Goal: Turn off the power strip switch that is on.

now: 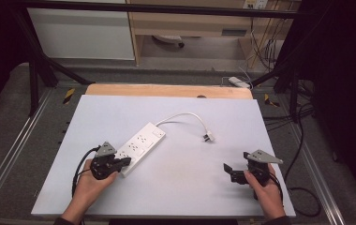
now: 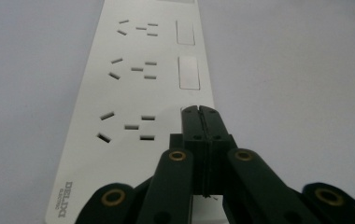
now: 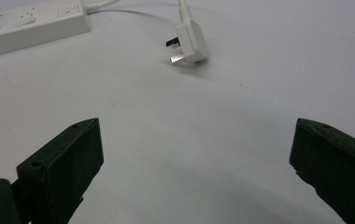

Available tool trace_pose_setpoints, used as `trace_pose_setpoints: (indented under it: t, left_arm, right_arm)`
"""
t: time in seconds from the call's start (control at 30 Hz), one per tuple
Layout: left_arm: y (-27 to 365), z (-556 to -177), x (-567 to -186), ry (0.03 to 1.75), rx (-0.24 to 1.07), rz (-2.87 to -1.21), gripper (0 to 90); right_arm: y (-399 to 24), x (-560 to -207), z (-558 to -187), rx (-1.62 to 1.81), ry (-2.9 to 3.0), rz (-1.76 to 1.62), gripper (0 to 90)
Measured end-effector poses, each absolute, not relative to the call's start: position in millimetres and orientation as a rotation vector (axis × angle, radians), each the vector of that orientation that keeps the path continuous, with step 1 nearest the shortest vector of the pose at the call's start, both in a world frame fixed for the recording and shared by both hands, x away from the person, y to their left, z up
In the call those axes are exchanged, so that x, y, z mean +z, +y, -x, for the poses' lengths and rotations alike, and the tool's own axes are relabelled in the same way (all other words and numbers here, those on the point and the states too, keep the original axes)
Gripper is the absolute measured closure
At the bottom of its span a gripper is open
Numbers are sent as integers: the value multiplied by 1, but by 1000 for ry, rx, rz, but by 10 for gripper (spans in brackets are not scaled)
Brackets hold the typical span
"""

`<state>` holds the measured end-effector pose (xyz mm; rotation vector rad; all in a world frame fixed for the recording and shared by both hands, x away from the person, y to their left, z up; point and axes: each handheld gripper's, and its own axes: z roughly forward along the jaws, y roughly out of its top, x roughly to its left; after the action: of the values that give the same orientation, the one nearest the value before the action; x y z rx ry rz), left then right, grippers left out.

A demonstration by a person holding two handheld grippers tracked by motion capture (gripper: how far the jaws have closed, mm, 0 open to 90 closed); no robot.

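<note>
A white power strip [image 1: 141, 146] lies at an angle left of the table's middle, with its three socket groups and switches seen close up in the left gripper view [image 2: 133, 88]. Its white cable [image 1: 185, 115] curves right to a plug [image 1: 208, 137] lying loose on the sheet. My left gripper [image 1: 126, 162] is shut with nothing between its jaws, and its tips [image 2: 200, 110] sit over the strip's nearest switch. My right gripper [image 1: 230, 172] stands open and empty near the table's front right. In its view [image 3: 196, 128] the plug [image 3: 189, 44] and the strip's end [image 3: 31, 25] lie ahead.
A white sheet [image 1: 176, 187] covers the table, with a wooden edge [image 1: 166, 90] at the far side. Black frame bars and loose cables [image 1: 302, 140] run along the right side, off the table.
</note>
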<state>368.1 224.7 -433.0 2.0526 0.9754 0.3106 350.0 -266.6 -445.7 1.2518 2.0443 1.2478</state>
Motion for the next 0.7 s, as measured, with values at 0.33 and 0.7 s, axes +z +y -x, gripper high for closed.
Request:
trace_pose_setpoints:
  t: [0.33,0.7]
  left_arm:
    - [223,-367,-434,961,324,-2060,900]
    - [226,-366,-428,943,354,-1989,900]
  right_arm:
    - [-267,-446,-350,1249,2043,-1251,33]
    - [-267,-445,-350,1250,2043,-1250,33]
